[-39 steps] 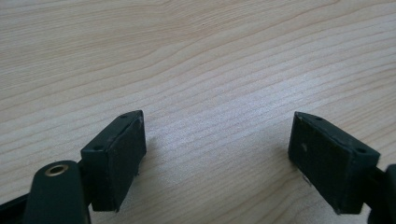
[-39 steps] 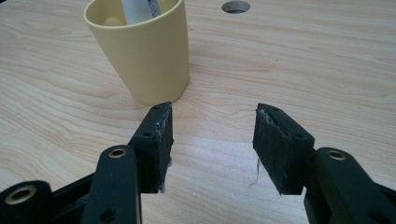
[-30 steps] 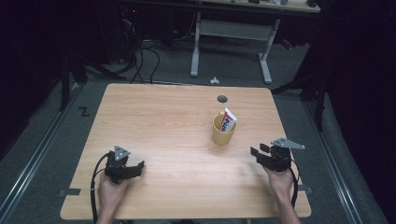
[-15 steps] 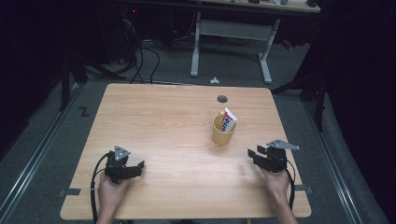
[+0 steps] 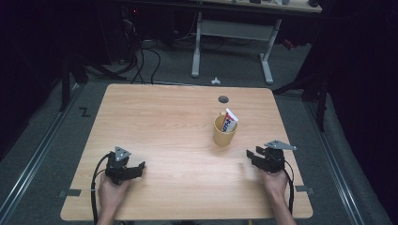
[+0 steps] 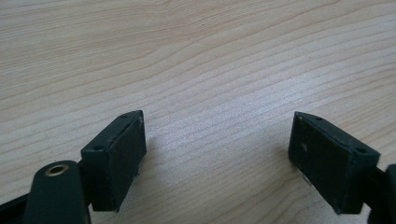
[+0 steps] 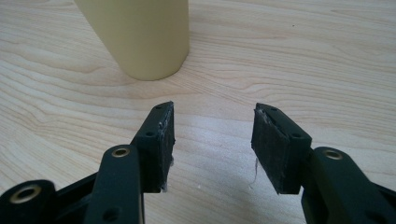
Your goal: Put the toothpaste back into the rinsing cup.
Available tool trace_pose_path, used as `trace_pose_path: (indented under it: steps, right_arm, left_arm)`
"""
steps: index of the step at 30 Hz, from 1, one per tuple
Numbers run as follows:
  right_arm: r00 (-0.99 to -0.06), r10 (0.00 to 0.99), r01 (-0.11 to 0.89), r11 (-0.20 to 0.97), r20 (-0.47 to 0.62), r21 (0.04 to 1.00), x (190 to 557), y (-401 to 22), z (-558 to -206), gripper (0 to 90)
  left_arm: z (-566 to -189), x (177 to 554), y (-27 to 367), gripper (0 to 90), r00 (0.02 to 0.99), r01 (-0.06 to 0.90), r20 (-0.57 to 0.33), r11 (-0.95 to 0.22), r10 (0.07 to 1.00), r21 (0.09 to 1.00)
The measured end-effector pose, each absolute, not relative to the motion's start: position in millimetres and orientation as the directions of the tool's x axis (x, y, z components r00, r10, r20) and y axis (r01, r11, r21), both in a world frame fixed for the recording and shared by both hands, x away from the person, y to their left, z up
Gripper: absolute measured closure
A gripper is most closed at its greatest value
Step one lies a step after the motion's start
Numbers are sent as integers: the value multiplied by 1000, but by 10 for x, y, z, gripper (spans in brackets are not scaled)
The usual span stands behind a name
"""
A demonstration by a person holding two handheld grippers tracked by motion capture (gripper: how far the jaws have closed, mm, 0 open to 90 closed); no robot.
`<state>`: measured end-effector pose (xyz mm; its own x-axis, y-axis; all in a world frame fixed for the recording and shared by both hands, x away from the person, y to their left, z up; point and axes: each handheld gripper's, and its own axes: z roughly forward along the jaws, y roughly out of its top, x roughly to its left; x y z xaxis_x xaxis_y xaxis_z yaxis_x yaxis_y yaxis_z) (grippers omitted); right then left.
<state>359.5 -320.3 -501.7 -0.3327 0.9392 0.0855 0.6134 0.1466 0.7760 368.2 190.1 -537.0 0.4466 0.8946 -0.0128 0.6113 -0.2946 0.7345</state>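
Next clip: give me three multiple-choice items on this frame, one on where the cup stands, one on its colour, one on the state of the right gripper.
1. Where does the cup stand on the table?
A. At the left edge
B. Right of centre, ahead of the right gripper
C. Between the left gripper's jaws

2. What colour is the cup?
A. Yellow
B. Blue
C. Black

3. How does the right gripper stand?
A. Shut on the cup
B. Shut on the tube
C. Open, nothing between its jaws

Key: 1 B, the high view shows the cup right of centre, beyond that gripper. 2 A, its wall is yellow in both views. 3 C, the right gripper view shows bare wood between the parted jaws, the cup farther off.
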Motion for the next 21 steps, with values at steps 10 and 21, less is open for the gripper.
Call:
trace_pose_path:
  steps: [10, 21]
  right_arm:
    - [-331, 942, 607, 166, 57, 777, 3663, -3142, -5086, 479]
    - [-315, 949, 618, 179, 32, 765, 3735, -3110, -5172, 461]
  left_arm:
    - [-5371, 3681, 1901, 195, 447, 611, -13, -295, 894, 735]
    - [-5370, 3681, 1901, 195, 447, 611, -13, -295, 894, 735]
